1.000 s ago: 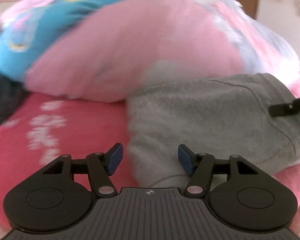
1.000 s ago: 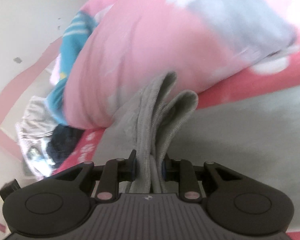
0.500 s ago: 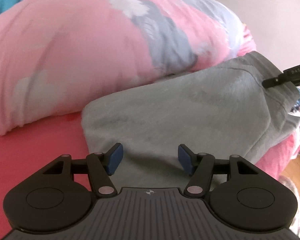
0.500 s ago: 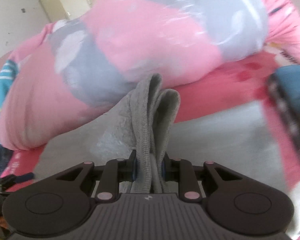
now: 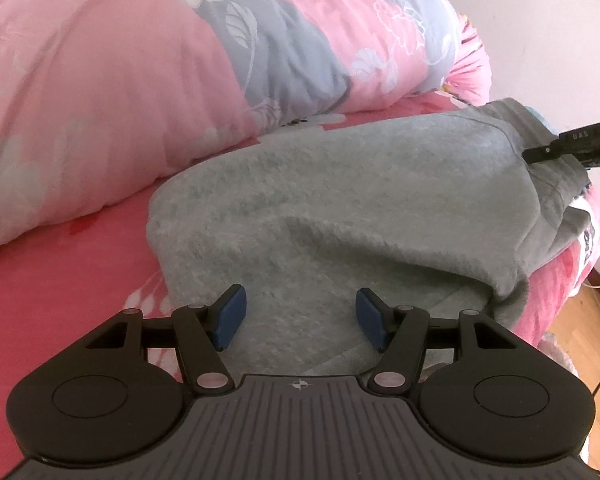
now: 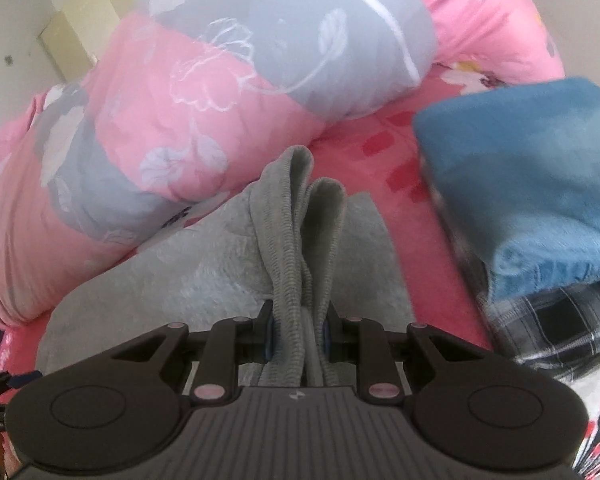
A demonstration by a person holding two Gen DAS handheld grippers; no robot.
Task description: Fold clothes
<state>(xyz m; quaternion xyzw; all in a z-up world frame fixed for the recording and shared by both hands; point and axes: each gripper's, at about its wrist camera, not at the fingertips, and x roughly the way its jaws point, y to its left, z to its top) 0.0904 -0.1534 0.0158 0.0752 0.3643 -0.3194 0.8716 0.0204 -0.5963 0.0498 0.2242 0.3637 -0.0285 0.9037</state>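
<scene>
A: Left wrist view first; what do we record?

B: We find the left gripper (image 5: 299, 317) with its jaws spread wide and nothing between them; its blue pads (image 5: 231, 315) sit low over the near edge of the grey sweatshirt (image 5: 340, 216); whether they touch the cloth we cannot tell. The garment lies flat on the pink bed sheet (image 5: 60, 288), its far edge just beside the pink and grey quilt (image 5: 180, 60). At the right border the right gripper (image 5: 540, 153) meets the garment's far corner. Against the frame half a second back, we note the garment fills more of the view and the quilt stands further off; the jaws are as wide as before.

A: And the right wrist view?

B: Here the right gripper (image 6: 298, 330) is clamped on a bunched, ribbed edge of the grey sweatshirt (image 6: 292, 216); the folds rise upright between the fingers; the rest of the garment spreads on the pink bed sheet (image 6: 380, 152) below. The pink and grey quilt (image 6: 220, 92) lies behind. To the right we see a folded blue garment (image 6: 520, 168) stacked on a black and white checked cloth (image 6: 560, 328). Compared with half a second ago, that stack has come much further into view and sharper; the grip is unchanged.
</scene>
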